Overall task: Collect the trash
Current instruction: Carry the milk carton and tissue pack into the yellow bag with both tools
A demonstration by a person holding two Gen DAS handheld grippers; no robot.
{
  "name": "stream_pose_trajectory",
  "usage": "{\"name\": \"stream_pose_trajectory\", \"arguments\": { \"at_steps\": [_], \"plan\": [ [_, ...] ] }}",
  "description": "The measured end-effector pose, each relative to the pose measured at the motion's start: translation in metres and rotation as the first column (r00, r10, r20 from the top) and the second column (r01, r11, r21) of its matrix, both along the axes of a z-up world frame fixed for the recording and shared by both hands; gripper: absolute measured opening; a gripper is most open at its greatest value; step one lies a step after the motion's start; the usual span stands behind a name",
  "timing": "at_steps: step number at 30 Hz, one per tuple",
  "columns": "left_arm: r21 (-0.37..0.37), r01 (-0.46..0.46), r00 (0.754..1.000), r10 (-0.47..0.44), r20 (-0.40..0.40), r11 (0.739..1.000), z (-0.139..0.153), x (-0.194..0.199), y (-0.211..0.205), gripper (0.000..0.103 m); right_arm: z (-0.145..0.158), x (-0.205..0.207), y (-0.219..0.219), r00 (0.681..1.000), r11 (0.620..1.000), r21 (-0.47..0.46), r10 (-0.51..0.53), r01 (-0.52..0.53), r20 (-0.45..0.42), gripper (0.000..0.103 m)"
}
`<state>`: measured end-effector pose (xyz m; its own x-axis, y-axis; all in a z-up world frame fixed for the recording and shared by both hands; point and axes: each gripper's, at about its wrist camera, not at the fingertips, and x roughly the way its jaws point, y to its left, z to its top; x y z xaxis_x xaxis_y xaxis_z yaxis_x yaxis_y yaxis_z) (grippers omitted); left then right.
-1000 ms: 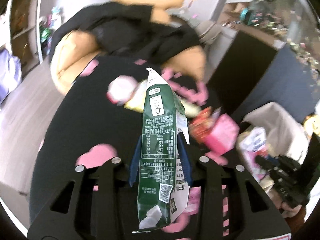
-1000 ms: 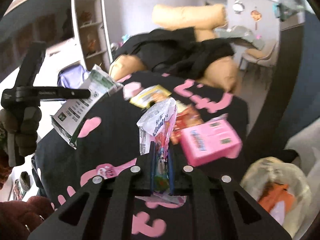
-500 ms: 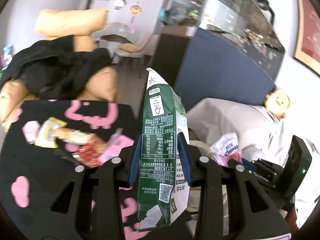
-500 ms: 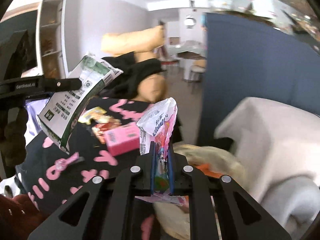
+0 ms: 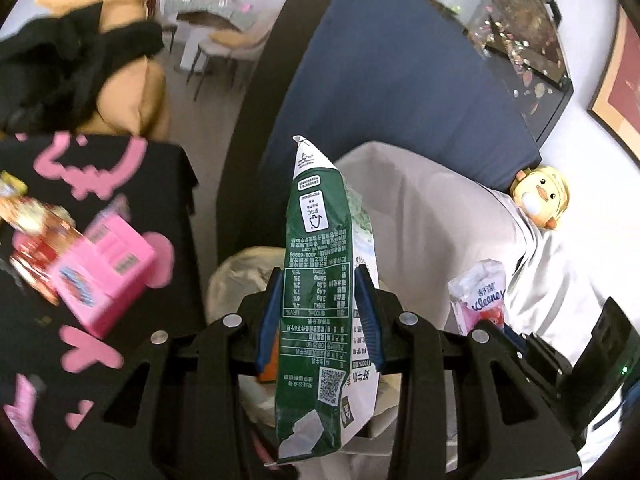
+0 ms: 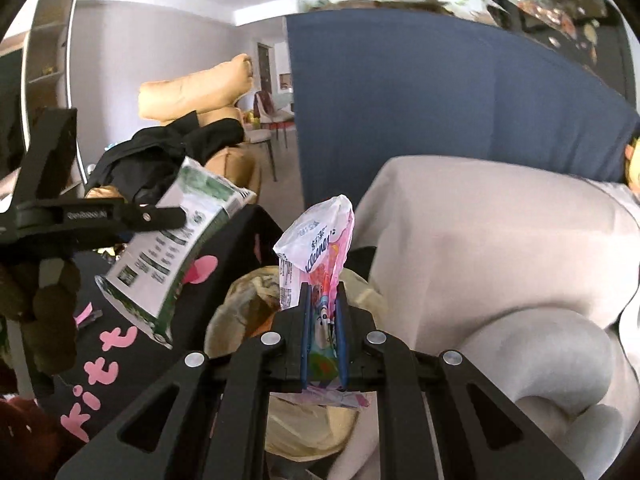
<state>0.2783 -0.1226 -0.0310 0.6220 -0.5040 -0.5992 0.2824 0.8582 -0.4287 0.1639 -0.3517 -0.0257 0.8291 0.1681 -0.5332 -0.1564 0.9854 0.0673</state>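
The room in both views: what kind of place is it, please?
Most likely a home living room. A tan sofa strewn with black clothes, a black table with pink lettering, and a dining set beyond suggest it.

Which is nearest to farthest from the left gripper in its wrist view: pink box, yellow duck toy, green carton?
1. green carton, clamped in the left gripper.
2. pink box, left, on the black table.
3. yellow duck toy, far upper right, against the blue panel.

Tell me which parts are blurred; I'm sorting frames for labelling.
Left wrist view: the milk carton is sharp, while the pink box and red wrapper are smeared. Right wrist view: the tissue pack reads clearly; edges curve from fisheye.
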Motion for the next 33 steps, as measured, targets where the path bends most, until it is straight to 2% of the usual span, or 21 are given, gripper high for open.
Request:
{"name": "stream_pose_trajectory", "arguments": {
  "at_steps": [4, 6, 7, 13, 21, 25, 29, 33],
  "plan": [
    [-0.023, 0.034, 0.999, -0.035, -0.037, 0.999, -0.018, 0.017, -0.016, 0.034, -0.008, 0.008, -0.011, 0.999, 1.000, 0.018, -0.020, 0.021, -0.025, 0.012],
    [-0.010, 0.057, 0.996, -0.058, -0.074, 0.998, -0.030, 0.027, -0.019, 0.046, -0.013, 0.013, -0.011, 0.999, 0.999, 0.024, -0.029, 0.030, -0.037, 0.012],
    [-0.004, 0.056, 0.995, -0.056, -0.083, 0.998, -0.033, 0.028, -0.017, 0.048, -0.014, 0.015, -0.012, 0.999, 0.999, 0.025, -0.030, 0.031, -0.041, 0.012],
    [0.068, -0.029, 0.996, 0.035, -0.080, 0.997, -0.030, 0.018, 0.037, 0.054, -0.033, 0.039, 0.011, 0.995, 0.999, 0.052, 0.020, -0.015, -0.098, 0.012],
    [0.192, -0.158, 0.985, 0.169, -0.042, 0.969, -0.030, -0.022, 0.119, 0.057, -0.065, 0.080, 0.070, 0.971, 0.985, 0.090, 0.163, -0.149, -0.176, 0.012],
    [0.165, -0.212, 0.972, 0.225, -0.067, 0.963, -0.034, -0.031, 0.154, 0.057, -0.101, 0.108, 0.087, 0.943, 0.986, 0.043, 0.167, -0.162, -0.287, 0.012],
    [0.138, -0.260, 0.958, 0.273, -0.085, 0.956, -0.038, -0.039, 0.183, 0.057, -0.139, 0.126, 0.089, 0.905, 0.991, -0.026, 0.106, -0.129, -0.412, 0.012],
    [0.139, -0.284, 0.950, 0.298, -0.089, 0.949, -0.047, -0.043, 0.200, 0.057, -0.153, 0.127, 0.084, 0.889, 0.993, -0.040, 0.078, -0.108, -0.452, 0.012]
  ]
}}
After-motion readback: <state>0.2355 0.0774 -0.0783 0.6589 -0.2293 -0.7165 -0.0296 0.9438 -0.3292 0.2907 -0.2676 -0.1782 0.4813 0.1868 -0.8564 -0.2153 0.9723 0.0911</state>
